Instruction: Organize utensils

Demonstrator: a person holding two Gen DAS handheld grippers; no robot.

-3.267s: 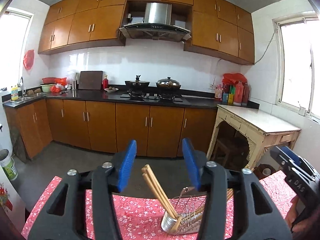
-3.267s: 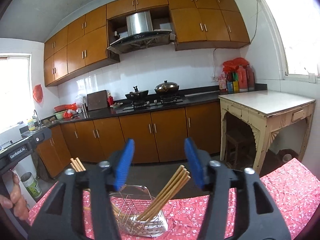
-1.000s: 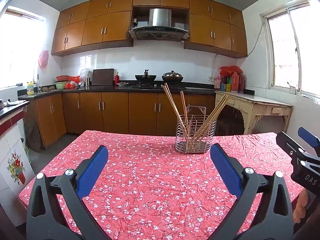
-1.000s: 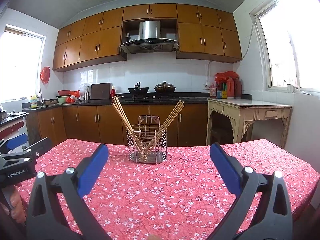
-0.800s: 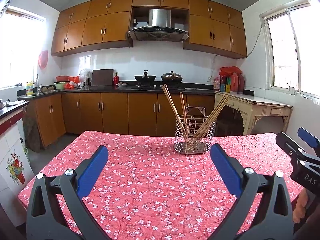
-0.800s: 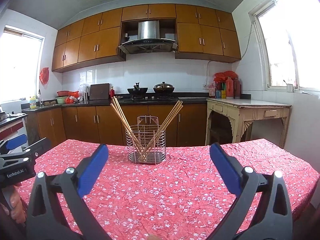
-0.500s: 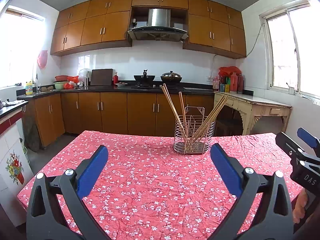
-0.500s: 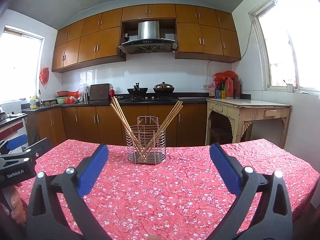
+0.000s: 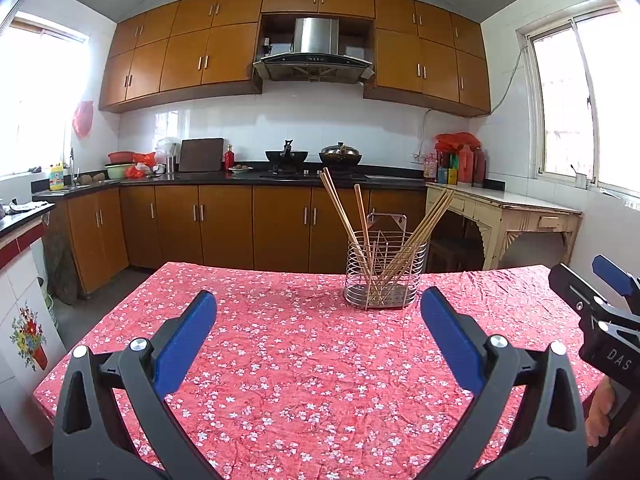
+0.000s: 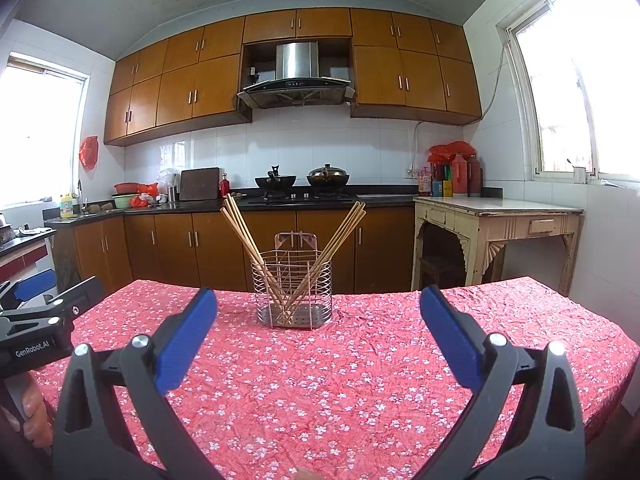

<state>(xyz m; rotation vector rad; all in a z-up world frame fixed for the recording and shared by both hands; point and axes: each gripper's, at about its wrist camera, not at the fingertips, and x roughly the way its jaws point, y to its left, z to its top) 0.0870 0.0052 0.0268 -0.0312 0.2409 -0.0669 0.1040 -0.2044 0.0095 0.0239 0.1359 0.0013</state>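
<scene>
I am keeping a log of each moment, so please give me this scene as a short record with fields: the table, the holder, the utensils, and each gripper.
table: covered by a red floral tablecloth
holder: wire mesh utensil holder, upright on the far part of the cloth
utensils: wooden chopsticks standing in the holder, leaning left and right
loose utensils on cloth: none visible
left gripper: jaws wide apart, holding nothing, short of the holder
right gripper: jaws wide apart, holding nothing, short of the holder

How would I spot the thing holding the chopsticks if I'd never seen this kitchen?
Find the table with the red flowered tablecloth in front of the brown cabinets. On its far side stands a wire utensil basket of shiny metal. It is the only thing standing on the cloth, with wooden chopsticks fanning out of it.
</scene>
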